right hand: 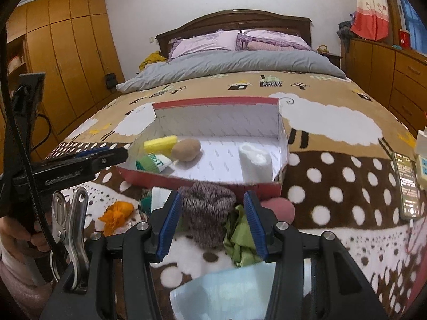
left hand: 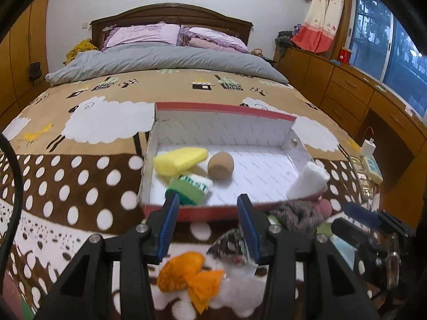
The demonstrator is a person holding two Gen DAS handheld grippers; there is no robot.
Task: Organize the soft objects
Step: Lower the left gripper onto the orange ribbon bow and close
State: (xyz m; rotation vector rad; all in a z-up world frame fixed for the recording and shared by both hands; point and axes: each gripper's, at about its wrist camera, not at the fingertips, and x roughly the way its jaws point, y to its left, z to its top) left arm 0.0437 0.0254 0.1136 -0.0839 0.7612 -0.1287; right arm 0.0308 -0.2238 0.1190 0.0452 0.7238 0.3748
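A red-edged white box (left hand: 202, 212) (right hand: 218, 101) lies on the bed. It holds a yellow sponge (left hand: 180, 160) (right hand: 160, 144), a brown ball (left hand: 220, 168) (right hand: 186, 149), a green-and-white sock (left hand: 190, 188) (right hand: 153, 162) and a white roll (left hand: 308, 181) (right hand: 254, 164) at its right side. In front of the box lie an orange cloth (left hand: 190, 274) (right hand: 116, 214), a grey-purple knit (left hand: 296, 214) (right hand: 206, 210), a green cloth (right hand: 240, 237), a pink item (right hand: 280, 208) and a pale blue sheet (right hand: 224, 296). My left gripper (left hand: 209, 229) is open above the orange cloth. My right gripper (right hand: 212, 224) is open around the knit.
A phone (right hand: 407, 186) and a power strip (left hand: 371, 166) lie at the bed's right edge. A grey duvet (left hand: 165, 64) and pillows fill the far end. Wooden drawers (left hand: 347, 90) stand right, wardrobes (right hand: 66, 61) left. A metal clip (right hand: 69, 229) hangs at left.
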